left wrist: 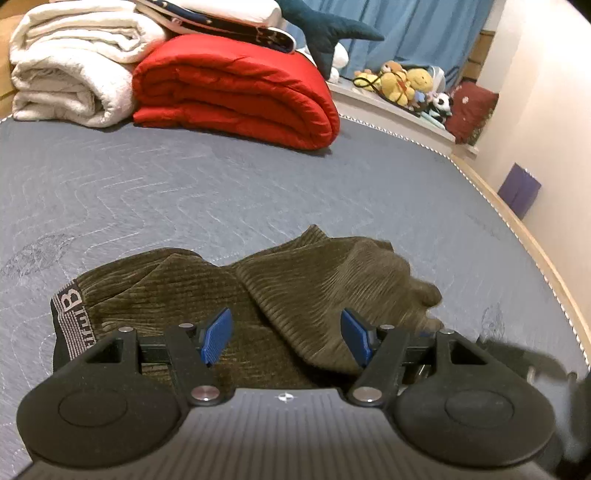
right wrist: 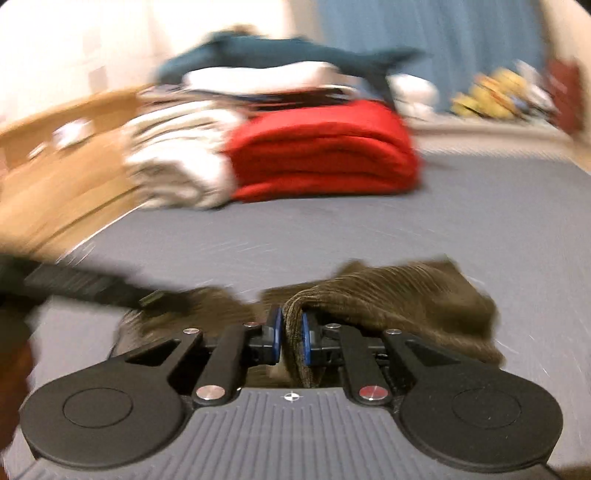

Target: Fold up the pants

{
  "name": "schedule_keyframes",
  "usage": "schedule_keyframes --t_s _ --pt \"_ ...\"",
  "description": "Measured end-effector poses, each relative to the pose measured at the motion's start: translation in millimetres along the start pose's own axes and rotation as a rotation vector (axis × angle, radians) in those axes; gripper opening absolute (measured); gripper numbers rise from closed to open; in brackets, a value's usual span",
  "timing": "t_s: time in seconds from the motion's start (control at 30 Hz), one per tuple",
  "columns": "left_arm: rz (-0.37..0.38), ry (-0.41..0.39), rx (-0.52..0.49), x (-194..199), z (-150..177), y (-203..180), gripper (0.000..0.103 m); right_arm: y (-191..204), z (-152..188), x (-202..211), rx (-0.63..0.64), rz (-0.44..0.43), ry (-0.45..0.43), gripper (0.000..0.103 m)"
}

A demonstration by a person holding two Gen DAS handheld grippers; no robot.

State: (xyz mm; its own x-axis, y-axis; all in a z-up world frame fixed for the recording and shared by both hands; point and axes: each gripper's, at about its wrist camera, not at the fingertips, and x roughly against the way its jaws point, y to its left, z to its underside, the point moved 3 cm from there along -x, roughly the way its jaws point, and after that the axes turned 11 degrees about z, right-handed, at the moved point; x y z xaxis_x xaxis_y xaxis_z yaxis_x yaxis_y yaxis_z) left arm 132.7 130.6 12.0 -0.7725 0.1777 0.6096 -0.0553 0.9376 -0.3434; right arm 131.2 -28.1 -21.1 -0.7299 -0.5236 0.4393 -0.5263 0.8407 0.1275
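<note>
Olive-brown corduroy pants (left wrist: 295, 291) lie bunched on the grey quilted mattress (left wrist: 184, 192), with a striped waistband (left wrist: 72, 317) at the left. My left gripper (left wrist: 286, 336) is open just above the pants, with blue pads (left wrist: 218, 334) wide apart and nothing between them. My right gripper (right wrist: 291, 338) is shut on a fold of the pants (right wrist: 388, 299), pinched between its blue pads (right wrist: 304, 341). The right wrist view is blurred by motion. A dark blurred shape, which looks like the other gripper (right wrist: 81, 284), shows at the left there.
A folded red quilt (left wrist: 236, 96) and a rolled white blanket (left wrist: 74, 70) sit at the far end of the mattress, with a blue plush shark (left wrist: 325, 29) on top. Plush toys (left wrist: 406, 83) line a ledge. The mattress edge (left wrist: 517, 225) and a wall run along the right.
</note>
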Motion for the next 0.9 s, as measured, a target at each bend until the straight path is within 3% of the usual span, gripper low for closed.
schedule_keyframes --t_s 0.13,0.27,0.37,0.43,0.47,0.5,0.53,0.7,0.9 --pt "-0.003 0.002 0.03 -0.5 -1.9 3.9 0.071 27.9 14.9 -0.9 0.174 -0.086 0.046 0.011" --pt "-0.006 0.007 0.037 -1.9 -0.9 3.4 0.071 28.0 21.2 -9.0 0.161 -0.072 0.119 0.016" --pt "-0.002 0.011 0.032 -2.5 -0.4 1.9 0.071 5.8 16.1 -13.0 -0.026 -0.083 0.163 0.024" --pt "-0.002 0.012 0.03 -2.8 -0.6 1.8 0.071 -14.3 14.9 -16.1 -0.189 -0.115 0.203 0.036" --pt "-0.002 0.013 0.029 -3.4 -0.7 2.2 0.071 -24.5 15.0 -19.6 -0.264 -0.106 0.22 0.042" --pt "-0.002 0.015 0.029 -3.9 -0.6 2.9 0.071 -34.2 16.3 -21.8 -0.325 -0.088 0.232 0.056" --pt "-0.003 0.016 0.031 -4.1 -0.4 3.5 0.071 -43.6 18.2 -23.6 -0.383 -0.07 0.245 0.058" --pt "-0.003 0.019 0.033 -4.6 -0.8 5.2 0.071 -84.0 30.4 -32.3 -0.661 -0.022 0.308 0.06" --pt "0.005 0.028 0.024 -7.8 0.2 4.3 0.071 -113.1 47.6 -40.4 -0.835 0.002 0.312 0.055"
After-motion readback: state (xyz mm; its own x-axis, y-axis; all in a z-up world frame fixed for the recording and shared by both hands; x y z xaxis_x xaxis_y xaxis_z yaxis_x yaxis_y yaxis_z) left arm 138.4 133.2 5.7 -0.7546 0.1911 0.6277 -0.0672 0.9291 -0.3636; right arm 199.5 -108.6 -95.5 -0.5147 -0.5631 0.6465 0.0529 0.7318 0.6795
